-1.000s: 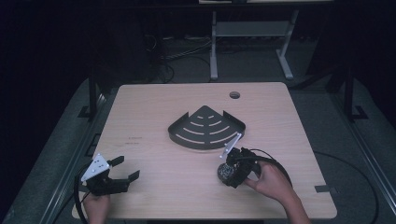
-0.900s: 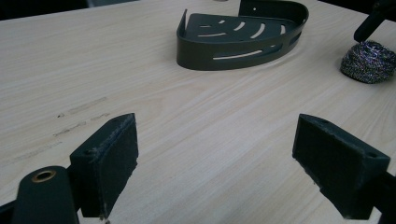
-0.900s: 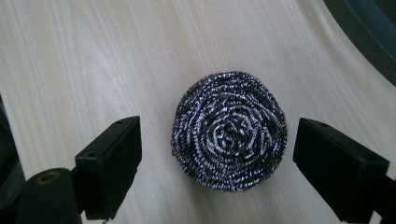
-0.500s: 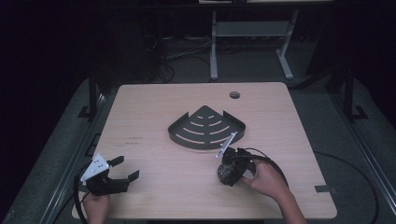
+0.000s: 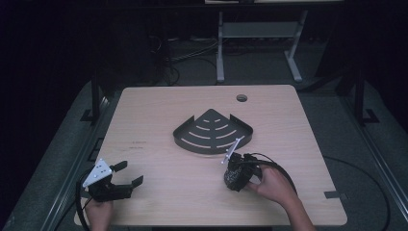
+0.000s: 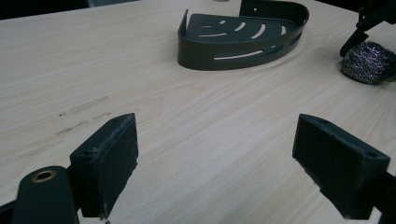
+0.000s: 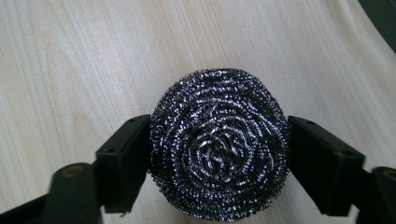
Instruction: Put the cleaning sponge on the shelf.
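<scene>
A round steel-wool scourer (image 7: 217,144) rests on the light wooden table (image 5: 168,110), right of centre near the front. My right gripper (image 7: 217,154) is shut on it, one pad pressing each side. From the high view, that right gripper (image 5: 235,177) points down at the scourer (image 5: 232,181) with a hand behind it. A black quarter-round slotted caddy (image 5: 211,132) lies in the middle of the table, just beyond the scourer. My left gripper (image 5: 130,173) stands open at the front left corner, nothing between its pads (image 6: 112,154). Its view shows the caddy (image 6: 233,42) ahead and the scourer (image 6: 369,63) at far right.
A cable hole (image 5: 241,98) sits near the table's far edge. A white metal frame (image 5: 255,29) stands on the dark floor behind the table. Cables trail from both grippers over the front edge.
My right gripper has tipped and shifted slightly left over the scourer. The left gripper has not moved.
</scene>
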### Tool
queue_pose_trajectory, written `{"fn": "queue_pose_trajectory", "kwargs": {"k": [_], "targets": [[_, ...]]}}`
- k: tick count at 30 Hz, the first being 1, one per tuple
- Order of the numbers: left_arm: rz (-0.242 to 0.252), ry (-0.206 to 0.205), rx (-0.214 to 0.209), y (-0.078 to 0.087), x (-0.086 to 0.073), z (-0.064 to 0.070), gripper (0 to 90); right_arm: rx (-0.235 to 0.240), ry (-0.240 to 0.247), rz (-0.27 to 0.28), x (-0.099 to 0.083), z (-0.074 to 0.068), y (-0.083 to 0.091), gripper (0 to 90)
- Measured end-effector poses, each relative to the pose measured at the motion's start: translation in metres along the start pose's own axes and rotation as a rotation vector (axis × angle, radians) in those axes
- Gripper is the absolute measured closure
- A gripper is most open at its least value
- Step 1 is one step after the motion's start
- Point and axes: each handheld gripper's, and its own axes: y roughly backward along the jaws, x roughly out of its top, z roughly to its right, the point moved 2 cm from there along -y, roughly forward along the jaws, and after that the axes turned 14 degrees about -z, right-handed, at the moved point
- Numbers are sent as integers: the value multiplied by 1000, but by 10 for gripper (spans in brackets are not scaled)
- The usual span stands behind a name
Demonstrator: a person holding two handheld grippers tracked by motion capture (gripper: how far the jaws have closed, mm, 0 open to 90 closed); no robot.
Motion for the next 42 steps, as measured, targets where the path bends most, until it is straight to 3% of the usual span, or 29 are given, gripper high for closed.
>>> {"fn": "queue_pose_trajectory", "kwargs": {"k": [3, 20, 31, 42], "targets": [[1, -1, 1, 0, 0, 0, 137, 0, 3, 0, 1, 0, 0, 303], [1, 0, 2, 0, 0, -1, 137, -6, 4, 17, 3, 3, 14, 320], [2, 7, 0, 0, 0, 0, 137, -12, 11, 32, 10, 14, 35, 320], [2, 2, 1, 0, 0, 0, 137, -6, 5, 41, 13, 24, 43, 320]]}}
